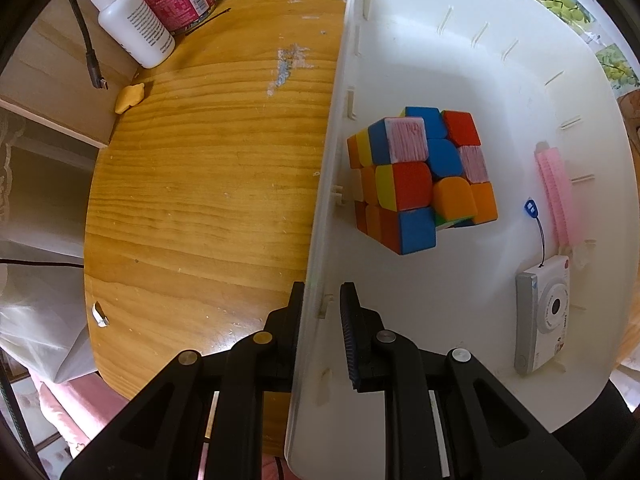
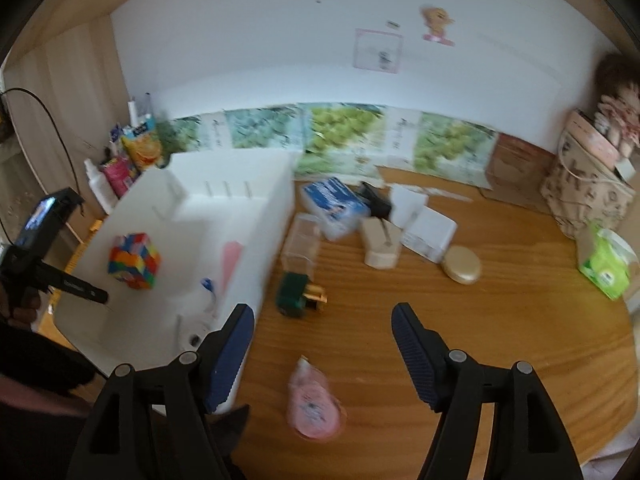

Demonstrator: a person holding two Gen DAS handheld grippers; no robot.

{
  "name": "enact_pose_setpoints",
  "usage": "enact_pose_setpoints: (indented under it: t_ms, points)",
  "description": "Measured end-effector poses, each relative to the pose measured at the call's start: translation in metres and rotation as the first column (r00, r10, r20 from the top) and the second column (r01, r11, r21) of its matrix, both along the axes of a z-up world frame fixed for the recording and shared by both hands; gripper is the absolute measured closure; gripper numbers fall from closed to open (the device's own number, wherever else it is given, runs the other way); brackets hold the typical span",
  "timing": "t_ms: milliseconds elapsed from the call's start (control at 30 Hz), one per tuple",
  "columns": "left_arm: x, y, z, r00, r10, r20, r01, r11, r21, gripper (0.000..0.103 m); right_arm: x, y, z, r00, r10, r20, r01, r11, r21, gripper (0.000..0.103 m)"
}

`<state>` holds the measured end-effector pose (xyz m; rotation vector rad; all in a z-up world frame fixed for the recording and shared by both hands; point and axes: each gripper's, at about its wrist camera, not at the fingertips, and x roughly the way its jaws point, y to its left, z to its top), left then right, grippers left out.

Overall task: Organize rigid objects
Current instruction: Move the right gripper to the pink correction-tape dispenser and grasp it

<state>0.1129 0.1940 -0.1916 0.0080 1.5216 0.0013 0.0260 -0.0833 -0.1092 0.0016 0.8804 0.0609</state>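
A white plastic bin (image 1: 460,64) stands on the round wooden table (image 1: 208,168). In it lie a colourful puzzle cube (image 1: 420,176), a small white toy camera (image 1: 544,316) with a blue strap, and a pink comb (image 1: 558,196). My left gripper (image 1: 320,300) straddles the bin's left wall, one finger outside and one inside, shut on it. In the right wrist view the bin (image 2: 276,184) is at the left with the cube (image 2: 134,260) inside. My right gripper (image 2: 322,320) is open and empty above the table, over a pink oval object (image 2: 314,404).
Beside the bin lie a green and gold toy (image 2: 300,292), a clear box (image 2: 302,244), a blue pack (image 2: 334,200), a beige case (image 2: 380,248), a white box (image 2: 430,236), a gold oval (image 2: 462,264) and a green tissue pack (image 2: 604,264). A white bottle (image 1: 132,24) stands at the table's far left.
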Motion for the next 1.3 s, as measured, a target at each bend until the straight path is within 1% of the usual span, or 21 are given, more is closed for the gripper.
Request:
enact_pose_setpoints:
  t_ms: [100,200,533,867,1133,1300]
  points:
    - [0.000,-0.001,-0.002,1.000,0.000,0.000,0.000,1.000,0.008,0.083,-0.010,-0.010,-0.009,1.000,-0.001,-0.011,0.001,1.000,-0.014,0.031]
    - [0.000,-0.003,-0.004,1.000,0.003,-0.002,-0.002,1.000,0.017,0.083,-0.019,-0.017,-0.018,1.000,0.014,-0.007,-0.014,1.000,-0.009,0.031]
    - [0.001,-0.002,-0.007,1.000,0.019,0.001,-0.019,0.999,0.033,0.083,-0.037,-0.021,-0.052,0.995,0.091,-0.040,-0.088,0.993,0.083,0.031]
    - [-0.001,-0.006,-0.002,1.000,0.015,0.006,-0.015,0.999,0.050,0.083,-0.034,-0.011,-0.086,0.983,0.146,-0.111,-0.132,0.983,0.127,0.031]
    - [-0.003,-0.010,0.000,1.000,0.015,0.004,-0.015,0.998,0.060,0.083,-0.027,-0.007,-0.100,0.976,0.168,-0.140,-0.145,0.976,0.161,0.031]
    - [-0.003,-0.008,0.000,1.000,0.025,0.004,-0.025,0.998,0.060,0.083,-0.021,-0.004,-0.109,0.968,0.185,-0.170,-0.158,0.975,0.158,0.031]
